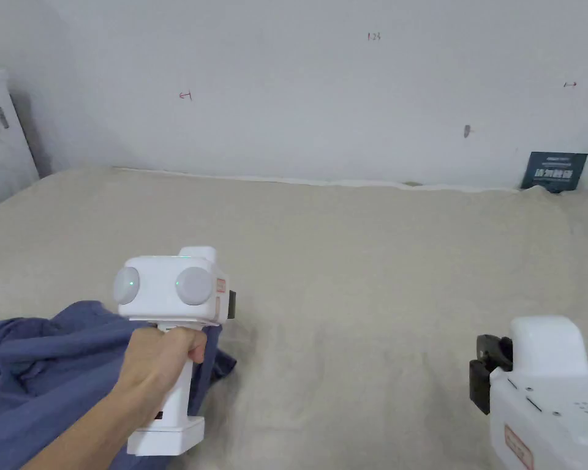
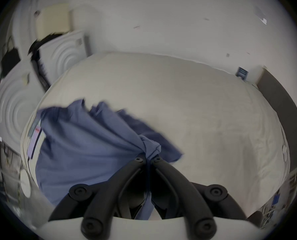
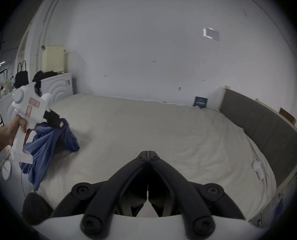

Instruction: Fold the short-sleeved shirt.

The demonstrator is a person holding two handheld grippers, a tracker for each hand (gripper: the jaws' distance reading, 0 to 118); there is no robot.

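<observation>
Head view showed my left gripper over the near left part of the bed, its jaws pinched on a bunched fold of the blue shirt. Left gripper view confirmed it: cloth gathered into a knot between both jaws, the rest trailing in a crumpled heap toward the bed's left edge. My right gripper hung well apart over bare bedding, jaws pressed together on nothing. I judged the job barely begun, the shirt being brought onto the bed for spreading. Next, I reckoned, the right gripper had to open and take a second edge so the shirt could be laid flat.
</observation>
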